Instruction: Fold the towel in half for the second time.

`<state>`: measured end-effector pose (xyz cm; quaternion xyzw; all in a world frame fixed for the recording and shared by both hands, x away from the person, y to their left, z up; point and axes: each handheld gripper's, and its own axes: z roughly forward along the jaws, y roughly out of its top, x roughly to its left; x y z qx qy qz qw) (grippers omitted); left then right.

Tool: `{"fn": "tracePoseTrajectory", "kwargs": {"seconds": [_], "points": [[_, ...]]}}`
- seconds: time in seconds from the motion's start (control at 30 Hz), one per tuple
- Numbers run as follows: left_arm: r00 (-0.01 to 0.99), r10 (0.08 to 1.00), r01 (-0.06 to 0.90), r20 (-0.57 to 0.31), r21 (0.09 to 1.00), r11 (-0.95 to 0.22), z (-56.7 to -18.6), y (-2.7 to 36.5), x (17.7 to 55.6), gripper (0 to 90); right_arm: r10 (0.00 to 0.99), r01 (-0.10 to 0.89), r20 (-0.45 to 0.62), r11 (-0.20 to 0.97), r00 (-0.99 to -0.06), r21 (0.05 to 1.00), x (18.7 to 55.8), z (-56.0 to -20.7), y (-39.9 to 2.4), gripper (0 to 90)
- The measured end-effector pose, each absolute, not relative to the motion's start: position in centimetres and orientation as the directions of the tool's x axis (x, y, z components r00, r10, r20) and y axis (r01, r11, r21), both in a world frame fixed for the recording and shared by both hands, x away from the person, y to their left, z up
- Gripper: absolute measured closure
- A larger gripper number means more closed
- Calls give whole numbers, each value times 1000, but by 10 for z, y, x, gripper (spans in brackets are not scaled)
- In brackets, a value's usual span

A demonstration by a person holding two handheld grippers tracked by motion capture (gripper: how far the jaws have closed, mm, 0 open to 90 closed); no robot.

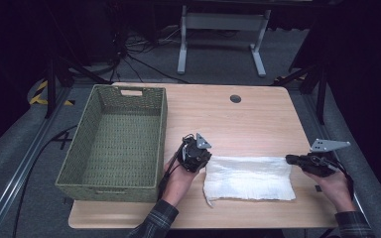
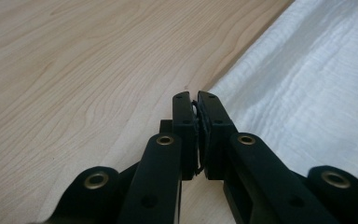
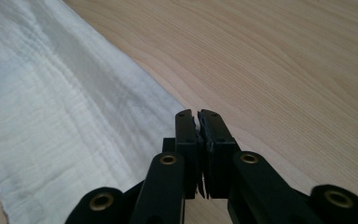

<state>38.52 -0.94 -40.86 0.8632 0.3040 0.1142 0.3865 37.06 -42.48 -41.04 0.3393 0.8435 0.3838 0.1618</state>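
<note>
The cloth (image 1: 249,177) lies flat on the table (image 1: 258,114), near the front edge, as a white folded rectangle with its long axis running left to right. It sits just right of the basket (image 1: 115,141) and apart from it, which keeps the open green basket within short reach as the likely place for the cloth to go; this is a judgement from the layout. The left gripper (image 1: 194,154) stands at the cloth's left end, between cloth and basket, and the right gripper (image 1: 297,159) stands at the cloth's right end, so the 2 tools bracket the cloth along its length. In the left gripper view the left gripper's (image 2: 196,95) jaws are pressed together with no fabric between them, and the tips stand over bare wood beside the corner of the cloth (image 2: 303,98). In the right gripper view the right gripper's (image 3: 197,113) jaws are likewise closed on nothing, above bare wood, with the edge of the cloth (image 3: 56,116) to their left. Neither tool holds or touches the cloth. The symmetric placement suits a 2-ended grasp for a further fold or a lift; closed jaws cannot take fabric, so both would need to open before any pickup. The basket holds nothing.
</note>
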Motion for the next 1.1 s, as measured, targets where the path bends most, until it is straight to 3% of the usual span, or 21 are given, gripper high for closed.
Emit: {"fn": "tracePoseTrajectory", "kwargs": {"seconds": [0.7, 1.1], "points": [[845, 535, 367, -1, 730, -577, -408, -3, 343, 865, 664, 434, 2, 486, -748, 759, 328, -414, -426, 868], [867, 497, 357, -28, 730, -583, -413, -3, 319, 864, 660, 443, 23, 477, -751, 759, 308, -417, -431, 866]]}}
